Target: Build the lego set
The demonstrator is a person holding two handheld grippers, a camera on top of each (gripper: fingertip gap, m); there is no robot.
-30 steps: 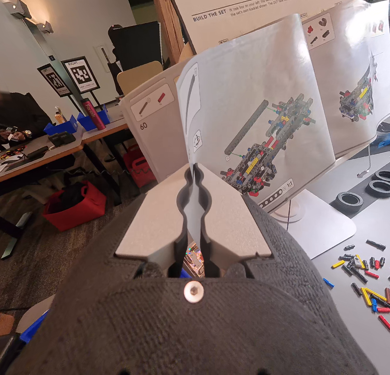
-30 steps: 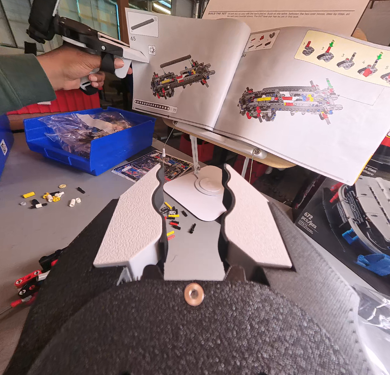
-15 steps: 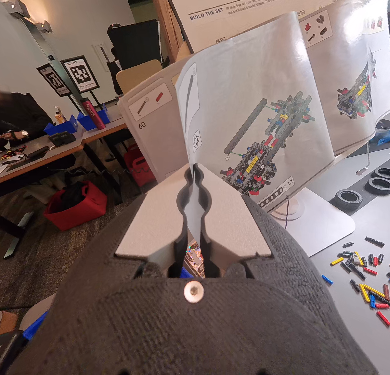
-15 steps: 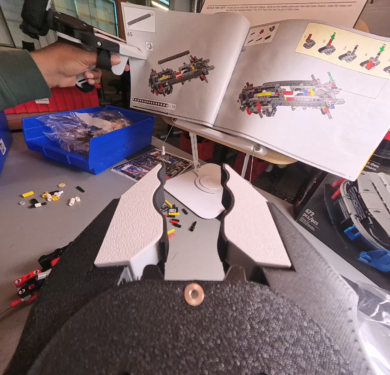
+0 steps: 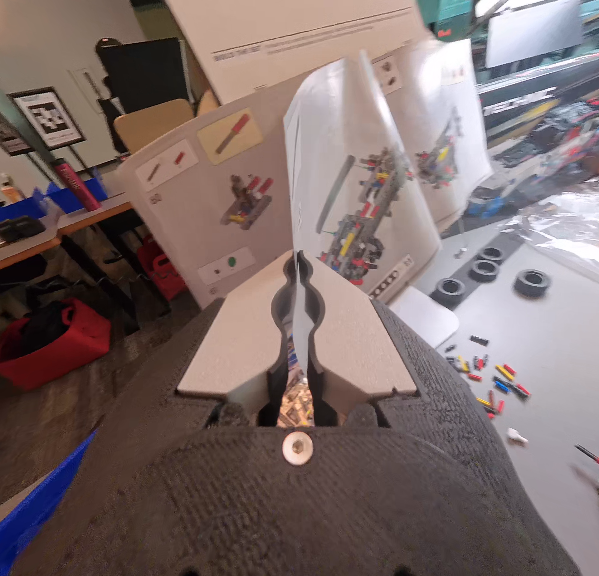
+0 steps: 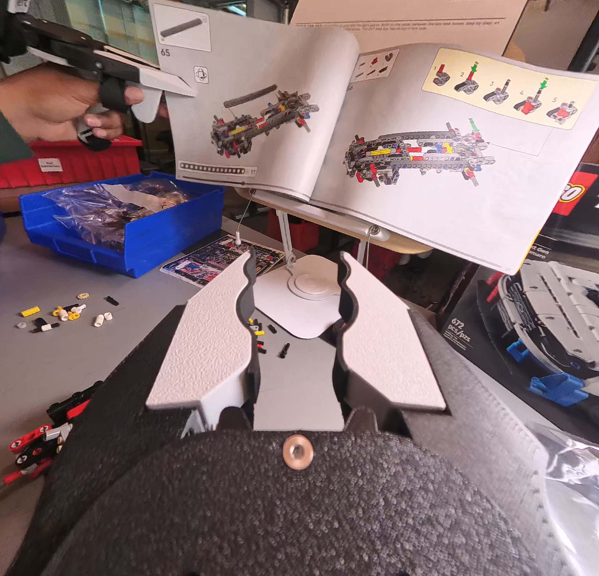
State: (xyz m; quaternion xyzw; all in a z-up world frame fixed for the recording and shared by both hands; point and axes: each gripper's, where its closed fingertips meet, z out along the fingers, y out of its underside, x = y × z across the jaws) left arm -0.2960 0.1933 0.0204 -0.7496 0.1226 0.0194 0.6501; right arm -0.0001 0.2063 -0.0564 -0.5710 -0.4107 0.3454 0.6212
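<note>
The open instruction booklet (image 6: 405, 158) rests on a white stand (image 6: 308, 304). My left gripper (image 5: 299, 256) is shut on the edge of a booklet page (image 5: 343, 184) and holds it lifted and curved. That gripper also shows in the right wrist view (image 6: 175, 84), held by a hand at the page's left edge. My right gripper (image 6: 296, 262) is open and empty above the grey table (image 6: 64, 359), in front of the stand. A partly built red and black assembly (image 6: 35, 443) lies at the left edge. Small loose pins (image 5: 489, 379) lie on the table.
A blue bin (image 6: 123, 226) with plastic bags sits at the back left, a sticker sheet (image 6: 223, 262) beside it. Small yellow and white pieces (image 6: 64, 314) lie on the left. The set's box (image 6: 525, 333) stands on the right. Black tyres (image 5: 486, 275) lie beyond the stand.
My left gripper has pulled the held page further over, so the page behind it now shows more. The right gripper has stayed open and has barely moved.
</note>
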